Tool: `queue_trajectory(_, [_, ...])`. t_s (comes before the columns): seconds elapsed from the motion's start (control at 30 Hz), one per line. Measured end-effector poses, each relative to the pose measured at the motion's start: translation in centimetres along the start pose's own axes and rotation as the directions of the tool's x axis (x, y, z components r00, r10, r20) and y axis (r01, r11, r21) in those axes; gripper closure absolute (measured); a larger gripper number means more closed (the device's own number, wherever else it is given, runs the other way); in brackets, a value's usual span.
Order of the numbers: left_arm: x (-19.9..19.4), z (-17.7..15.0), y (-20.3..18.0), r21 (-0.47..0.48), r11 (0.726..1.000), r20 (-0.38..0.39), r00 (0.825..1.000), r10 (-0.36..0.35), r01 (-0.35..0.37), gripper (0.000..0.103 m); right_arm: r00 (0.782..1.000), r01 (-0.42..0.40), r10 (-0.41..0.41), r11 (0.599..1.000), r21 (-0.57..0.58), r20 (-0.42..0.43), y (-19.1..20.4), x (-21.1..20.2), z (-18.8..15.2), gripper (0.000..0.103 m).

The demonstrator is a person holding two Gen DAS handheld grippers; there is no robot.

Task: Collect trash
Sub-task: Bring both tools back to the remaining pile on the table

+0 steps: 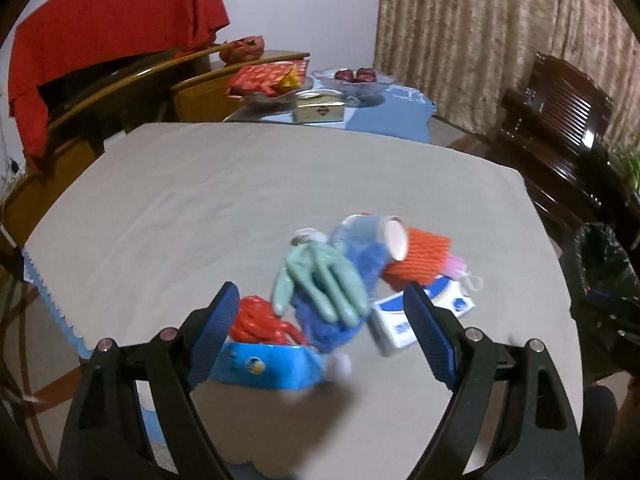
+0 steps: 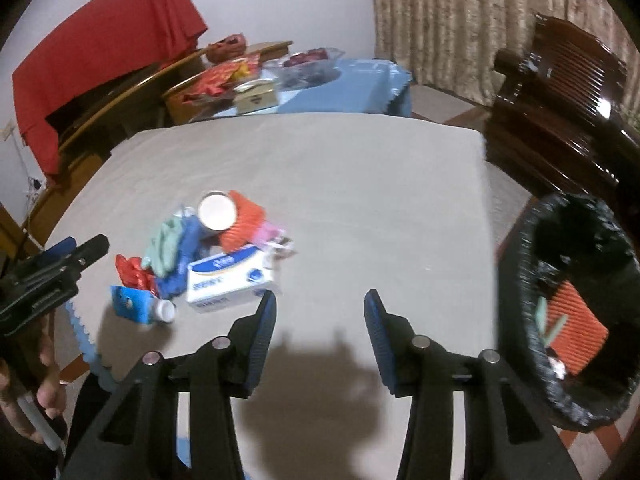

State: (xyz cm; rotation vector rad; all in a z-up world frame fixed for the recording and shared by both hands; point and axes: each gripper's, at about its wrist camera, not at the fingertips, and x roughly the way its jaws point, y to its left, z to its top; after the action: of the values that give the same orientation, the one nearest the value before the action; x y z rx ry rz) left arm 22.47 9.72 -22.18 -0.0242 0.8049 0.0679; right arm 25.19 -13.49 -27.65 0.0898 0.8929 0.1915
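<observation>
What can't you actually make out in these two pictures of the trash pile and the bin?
- Bin contents, right wrist view: the black liner is dark; only an orange ribbed piece shows clearly.
- Print on the white and blue box: blurred in both views.
- Bottom of the pile, left wrist view: the green glove and blue cloth cover it.
- Bin in the left wrist view: cut off by the right edge.

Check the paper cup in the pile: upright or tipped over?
Tipped over. The paper cup lies on its side atop the pile, its white open mouth facing sideways.
</observation>
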Motion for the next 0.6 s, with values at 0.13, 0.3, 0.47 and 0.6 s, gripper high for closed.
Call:
queue_trajectory(0.13, [1.9,-0.1,1.1,-0.009,1.0,-0.015,1.0,-0.008,0.008,0.021,1.0,-0.001,0.0,1.0,-0.029,-0.008,2.6,1.9,0.4,0.058])
queue_trajectory(0.3, [4.8,-0.4,1.8,-0.02,0.999,-0.051,0.998,-0.029,0.028,0.023,1.0,-0.004,0.003,0.999,-0.048,-0.03,4.5,4.6,0.2,0.058])
queue_trajectory(0.47, [6.8,-0.5,1.6,-0.025,0.998,-0.064,0.996,-0.06,0.058,0.023,0.999,0.003,-0.005,0.999,-0.052,-0.052,5.1,7.0,0.3,0.058])
queue_trajectory(0.6, [8.6,-0.4,1.0,-0.012,0.997,-0.083,0.994,-0.076,0.076,0.023,0.999,0.002,-0.005,0.999,-0.054,-0.05,5.3,8.1,0.7,0.058])
